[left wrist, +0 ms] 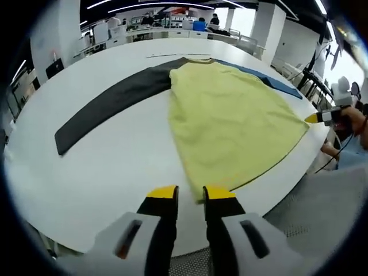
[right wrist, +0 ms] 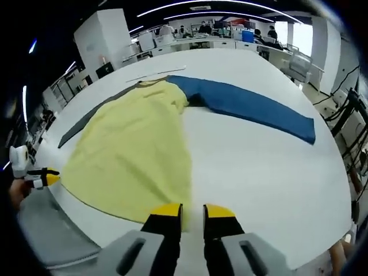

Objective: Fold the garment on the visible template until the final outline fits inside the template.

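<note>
Item: garment point(left wrist: 230, 121), yellow body with one dark grey sleeve point(left wrist: 109, 106) and one blue sleeve point(right wrist: 253, 106), lying flat and spread on the white desk point(left wrist: 103, 172). Both sleeves stretch straight out to either side; the hem runs along the near desk edge.

Left tool point(left wrist: 190, 192): we see its yellow-tipped jaws narrowly parted, nothing between them, poised just beside one hem corner. In the right gripper view the same tool point(right wrist: 49, 178) sits at the far hem corner, at the desk edge.

Right tool point(right wrist: 192, 211): jaws likewise narrowly parted and holding nothing, tips at the hem near the opposite corner. In the left gripper view it point(left wrist: 313, 118) points at that corner.

Template: we cannot make out a marked outline on the desk.

Step in hand, as we judge it: taking both hem corners for a first fold.

Handling notes: we grip each corner through the full thickness of the cloth, lift both evenly, keep the hem taut between the tools, and carry it toward the collar without dragging the sleeves out of line or off the desk.
</note>
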`<state>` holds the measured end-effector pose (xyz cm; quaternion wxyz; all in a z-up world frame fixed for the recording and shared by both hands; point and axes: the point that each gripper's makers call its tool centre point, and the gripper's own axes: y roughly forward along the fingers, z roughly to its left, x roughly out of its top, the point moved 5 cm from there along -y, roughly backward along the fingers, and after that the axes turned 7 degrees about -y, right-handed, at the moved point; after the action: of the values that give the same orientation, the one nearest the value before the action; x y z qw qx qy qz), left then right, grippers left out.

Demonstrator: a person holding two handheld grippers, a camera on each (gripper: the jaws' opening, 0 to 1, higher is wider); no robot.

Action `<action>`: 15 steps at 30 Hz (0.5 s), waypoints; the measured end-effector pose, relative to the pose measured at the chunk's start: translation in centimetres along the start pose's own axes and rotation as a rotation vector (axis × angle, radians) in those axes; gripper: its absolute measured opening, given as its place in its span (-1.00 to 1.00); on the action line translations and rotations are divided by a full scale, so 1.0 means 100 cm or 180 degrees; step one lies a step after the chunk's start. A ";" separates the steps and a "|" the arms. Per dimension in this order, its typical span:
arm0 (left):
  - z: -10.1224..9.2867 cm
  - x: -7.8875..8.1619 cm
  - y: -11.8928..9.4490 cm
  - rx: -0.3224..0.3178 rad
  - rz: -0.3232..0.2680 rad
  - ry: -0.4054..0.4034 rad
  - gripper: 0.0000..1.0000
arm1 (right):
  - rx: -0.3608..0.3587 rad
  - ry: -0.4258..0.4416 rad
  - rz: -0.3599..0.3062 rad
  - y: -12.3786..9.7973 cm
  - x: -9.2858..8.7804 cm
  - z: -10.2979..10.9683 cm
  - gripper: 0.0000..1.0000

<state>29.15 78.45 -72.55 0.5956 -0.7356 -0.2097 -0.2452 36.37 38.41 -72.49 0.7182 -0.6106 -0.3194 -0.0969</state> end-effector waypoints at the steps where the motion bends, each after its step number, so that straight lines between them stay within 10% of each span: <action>1: -0.001 -0.002 0.001 -0.0007 0.0009 -0.0003 -0.72 | -0.0033 -0.0045 0.0033 0.001 -0.002 0.001 -0.80; 15: 0.000 -0.005 0.003 0.0003 0.0020 -0.0065 -0.77 | -0.0220 -0.0069 0.0018 0.004 -0.018 0.019 -0.93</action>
<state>28.93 78.34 -73.08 0.5945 -0.7386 -0.2136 -0.2356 34.55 39.80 -73.71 0.6934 -0.6369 -0.3219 -0.0993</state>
